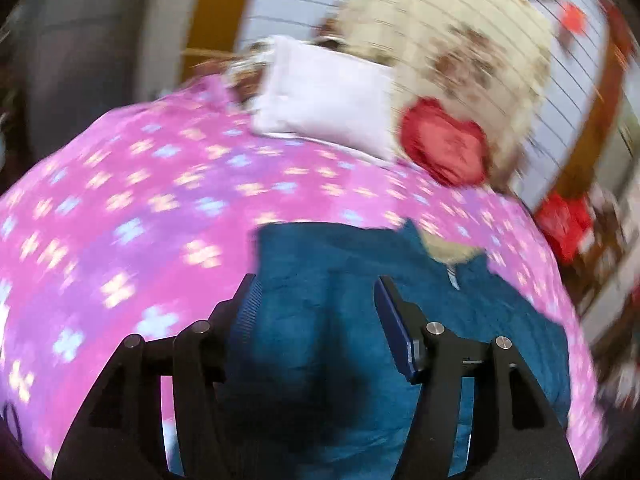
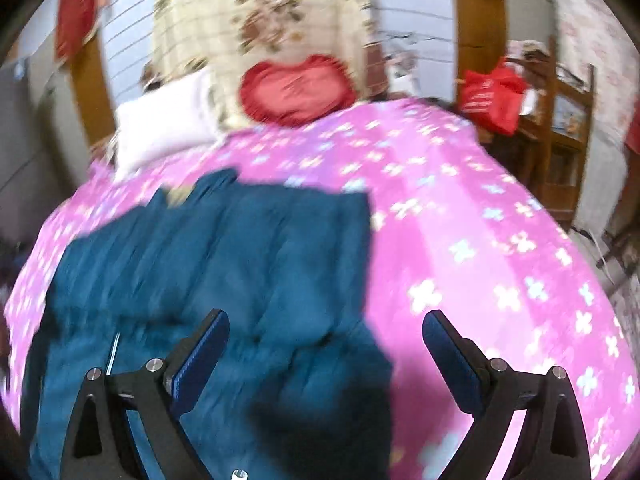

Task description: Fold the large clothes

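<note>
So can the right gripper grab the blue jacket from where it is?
Probably yes. The right gripper is open and empty, and the blue jacket lies spread on the pink blanket right under it, its edge between the fingers. Nothing covers it.

The left claw [image 1: 316, 300] has its two black arms spread, the blue-padded fingers [image 1: 394, 334] apart with nothing pinched between them; it points forward and slightly down; the right claw [image 2: 326, 344] is spread wider, its ribbed blue pads [image 2: 202, 354] angled outward and gripping nothing; it too tilts forward and down; both views are smeared with blur; neither the person's hands nor wrists are visible.
</note>
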The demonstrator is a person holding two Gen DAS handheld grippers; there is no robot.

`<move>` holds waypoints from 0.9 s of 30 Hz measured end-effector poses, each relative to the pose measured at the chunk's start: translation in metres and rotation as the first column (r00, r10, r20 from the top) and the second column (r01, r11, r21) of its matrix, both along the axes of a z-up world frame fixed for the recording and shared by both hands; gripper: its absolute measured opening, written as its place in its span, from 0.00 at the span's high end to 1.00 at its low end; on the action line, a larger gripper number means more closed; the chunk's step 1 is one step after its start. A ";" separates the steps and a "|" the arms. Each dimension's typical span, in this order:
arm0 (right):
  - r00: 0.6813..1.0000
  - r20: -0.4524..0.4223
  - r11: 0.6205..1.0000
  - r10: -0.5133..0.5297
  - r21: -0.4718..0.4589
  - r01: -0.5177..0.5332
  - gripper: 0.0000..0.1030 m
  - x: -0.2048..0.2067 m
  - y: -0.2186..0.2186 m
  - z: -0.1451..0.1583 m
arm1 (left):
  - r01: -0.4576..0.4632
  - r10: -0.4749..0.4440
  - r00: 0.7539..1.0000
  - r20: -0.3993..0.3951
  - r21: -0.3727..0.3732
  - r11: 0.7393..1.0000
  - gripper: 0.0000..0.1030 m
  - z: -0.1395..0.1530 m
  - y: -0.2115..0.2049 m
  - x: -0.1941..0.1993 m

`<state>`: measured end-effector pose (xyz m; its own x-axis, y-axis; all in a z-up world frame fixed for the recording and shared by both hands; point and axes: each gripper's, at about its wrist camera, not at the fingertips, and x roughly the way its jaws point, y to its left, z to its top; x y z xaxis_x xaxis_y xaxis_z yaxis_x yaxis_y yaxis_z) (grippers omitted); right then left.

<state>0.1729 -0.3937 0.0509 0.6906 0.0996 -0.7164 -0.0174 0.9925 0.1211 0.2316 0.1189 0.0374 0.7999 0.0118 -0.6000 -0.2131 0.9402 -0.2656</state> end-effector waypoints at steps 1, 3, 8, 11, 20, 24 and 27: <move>0.999 0.021 0.999 -0.041 0.018 0.041 0.07 0.009 -0.006 0.001 | 0.062 -0.062 0.998 -0.008 0.042 0.997 0.43 -0.003 -0.020 0.011; 0.996 0.060 0.997 -0.073 0.040 0.070 0.07 0.020 -0.006 0.003 | 0.134 -0.132 0.991 -0.035 0.087 0.987 0.43 -0.011 -0.047 0.027; 0.998 0.065 1.000 0.000 0.028 -0.002 0.29 0.049 0.018 0.002 | 0.203 -0.161 0.965 -0.205 0.205 0.958 0.59 -0.052 -0.077 0.063; 0.996 0.039 0.996 0.076 0.039 -0.077 0.30 0.069 0.034 -0.017 | 0.185 -0.132 0.963 -0.235 0.220 0.958 0.60 -0.074 -0.070 0.062; 0.979 -0.136 0.987 0.151 0.076 -0.142 0.26 0.107 0.042 -0.057 | 0.159 -0.118 0.970 -0.210 0.188 0.969 0.60 -0.095 -0.050 0.038; 0.998 0.053 0.993 0.044 0.106 -0.050 0.26 0.127 0.036 -0.015 | 0.152 -0.117 0.972 -0.202 0.169 0.974 0.60 -0.094 -0.049 0.035; 0.999 -0.017 0.990 0.039 0.135 -0.036 0.26 0.163 0.042 -0.030 | 0.142 -0.109 0.974 -0.199 0.159 0.977 0.60 -0.093 -0.047 0.035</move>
